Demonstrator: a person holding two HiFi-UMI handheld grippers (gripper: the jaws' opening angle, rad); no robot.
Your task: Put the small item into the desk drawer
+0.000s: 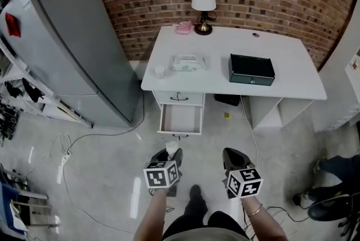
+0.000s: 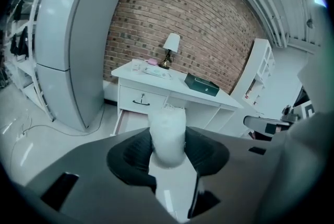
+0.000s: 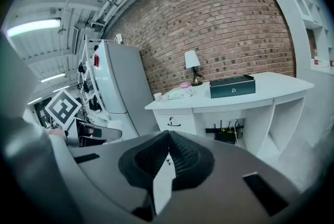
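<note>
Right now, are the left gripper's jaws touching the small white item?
Touching. The left gripper view shows the left gripper with its jaws pressed against both sides of the small white item, with no gap on either side.

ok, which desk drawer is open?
The lower drawer, pulled out toward the floor with its inside showing; the upper drawer above it sits shut.
</note>
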